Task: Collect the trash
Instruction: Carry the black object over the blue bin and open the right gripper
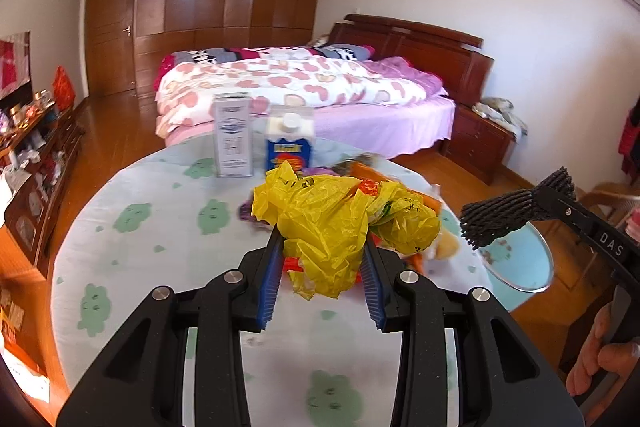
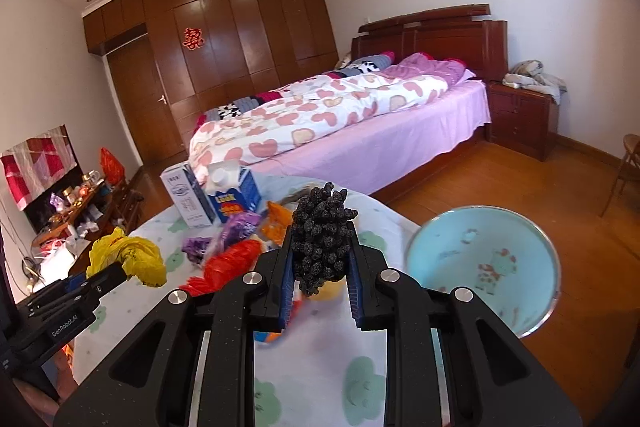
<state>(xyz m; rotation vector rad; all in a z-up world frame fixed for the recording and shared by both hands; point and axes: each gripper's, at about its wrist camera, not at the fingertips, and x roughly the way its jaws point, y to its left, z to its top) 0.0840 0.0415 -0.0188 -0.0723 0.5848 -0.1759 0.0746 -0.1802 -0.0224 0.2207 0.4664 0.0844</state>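
Observation:
My left gripper [image 1: 320, 247] is shut on a crumpled yellow plastic bag [image 1: 332, 223], held above the table's cloth [image 1: 152, 247]. In the right wrist view the same yellow plastic bag [image 2: 132, 259] hangs from the left gripper [image 2: 120, 273] at the left. My right gripper [image 2: 318, 255] is shut on a black foam net sleeve [image 2: 320, 239], which also shows at the right of the left wrist view as the black foam net sleeve [image 1: 504, 215]. More wrappers lie on the table: a red one [image 2: 228, 263], a purple one [image 2: 236, 231] and an orange one [image 2: 280, 219].
A light blue basin [image 2: 480, 267] sits low to the right of the table; it is the light blue basin [image 1: 520, 259] in the left view. A white carton [image 1: 234, 135] and a blue milk carton [image 1: 289, 143] stand at the table's far side. Beyond are a bed [image 2: 340, 111] and a wardrobe.

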